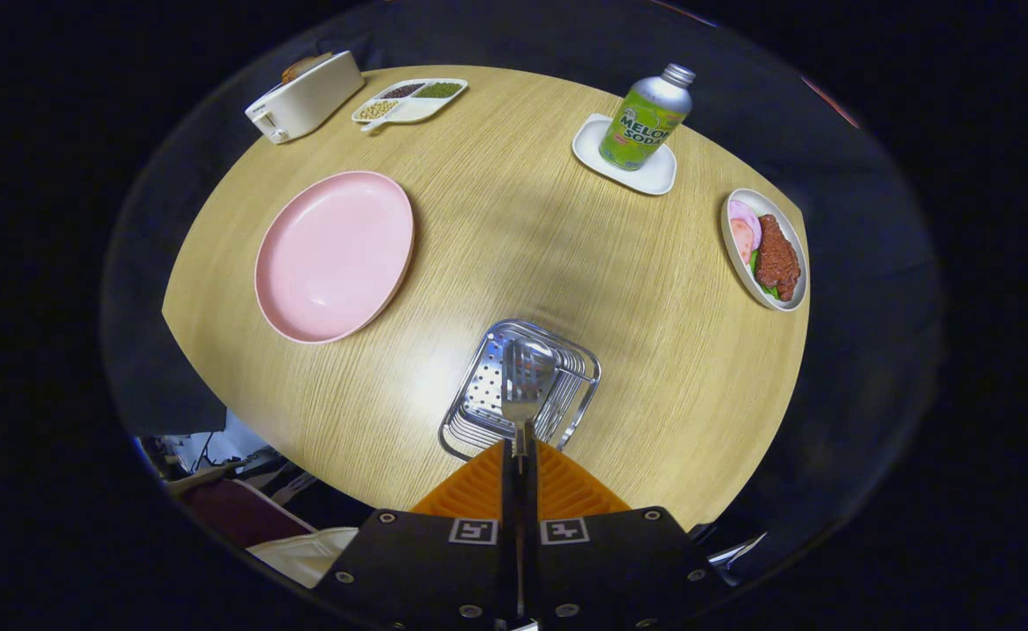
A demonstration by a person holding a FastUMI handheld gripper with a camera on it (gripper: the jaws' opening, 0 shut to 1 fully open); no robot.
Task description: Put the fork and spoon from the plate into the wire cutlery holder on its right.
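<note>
Toaster [305, 96] and bean tray [410, 100] sit far left on the surface [514, 228]. Nearer, the pink plate [335, 255] lies bare. Right of it, the gripper [521, 456] clamps a fork [524, 386], tines over the wire holder [566, 386]. Soda [647, 118] and a meat dish [765, 250] lie beyond, right.

Light falls from overhead, bright on the table [514, 245], with a soft glare patch just left of the holder [521, 386] ahead of the fingers [478, 486]. A faint shadow crosses the wood beyond. Fisheye bends the table's edges; surroundings are dark. Focus is sharp centrally.
</note>
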